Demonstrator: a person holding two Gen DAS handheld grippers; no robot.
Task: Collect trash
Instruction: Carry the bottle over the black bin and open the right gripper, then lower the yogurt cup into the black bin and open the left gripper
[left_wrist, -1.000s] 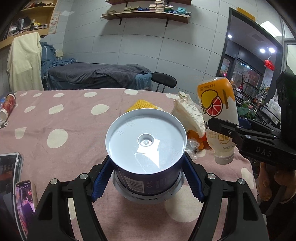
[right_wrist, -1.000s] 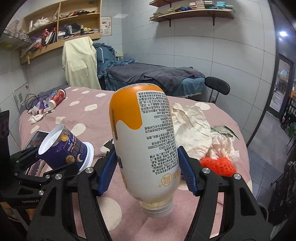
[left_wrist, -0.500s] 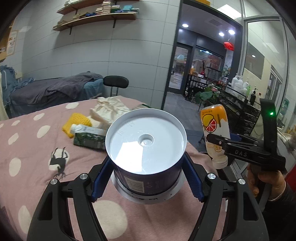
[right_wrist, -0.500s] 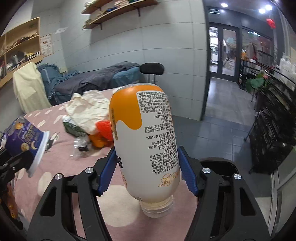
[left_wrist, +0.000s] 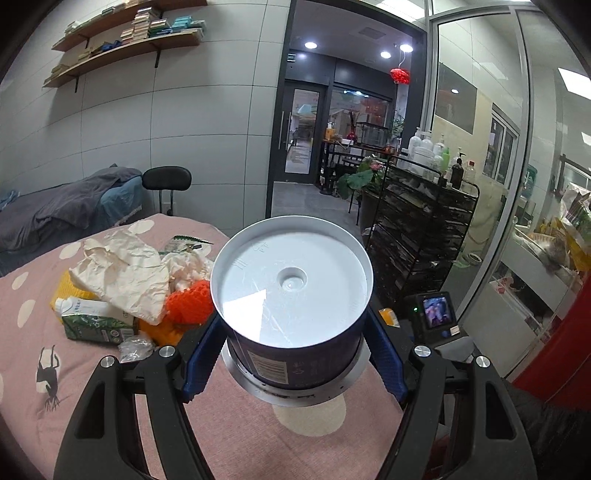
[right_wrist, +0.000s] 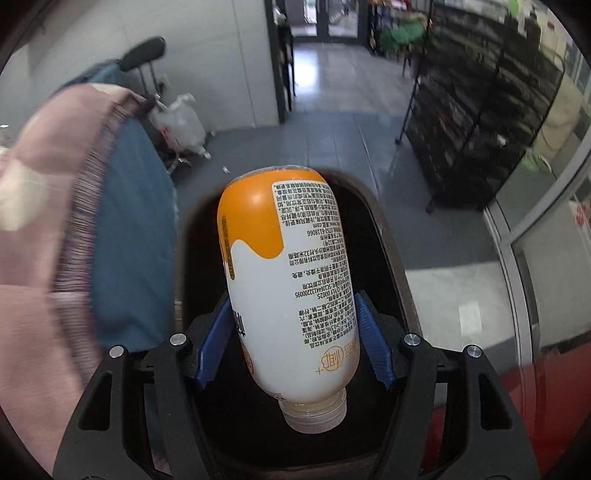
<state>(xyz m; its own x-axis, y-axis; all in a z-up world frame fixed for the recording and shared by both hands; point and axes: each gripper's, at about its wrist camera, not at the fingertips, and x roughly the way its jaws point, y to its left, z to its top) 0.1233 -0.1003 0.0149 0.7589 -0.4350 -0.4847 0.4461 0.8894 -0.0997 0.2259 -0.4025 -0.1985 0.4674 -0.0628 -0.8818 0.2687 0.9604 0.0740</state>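
My left gripper (left_wrist: 293, 354) is shut on a dark blue paper cup (left_wrist: 291, 295) held bottom toward the camera, above the pink dotted bedspread (left_wrist: 55, 350). My right gripper (right_wrist: 293, 339) is shut on an orange-and-white drink bottle (right_wrist: 288, 266), cap toward the camera, directly above the open black trash bin (right_wrist: 388, 240) on the floor beside the bed. A pile of trash lies on the bed: crumpled paper (left_wrist: 125, 273), a green carton (left_wrist: 92, 321), orange netting (left_wrist: 188, 306) and a clear wrapper (left_wrist: 135, 347).
A black wire rack (left_wrist: 417, 236) with bottles stands to the right of the bed, also seen in the right wrist view (right_wrist: 480, 110). A black stool (left_wrist: 166, 181) and a grey-covered couch (left_wrist: 55, 214) stand behind. The bed's blue side (right_wrist: 129, 229) borders the bin.
Both grippers have swung right, away from the bed's middle. The right gripper has carried the bottle off the bed and tipped down over the trash bin. Both grips are unchanged.
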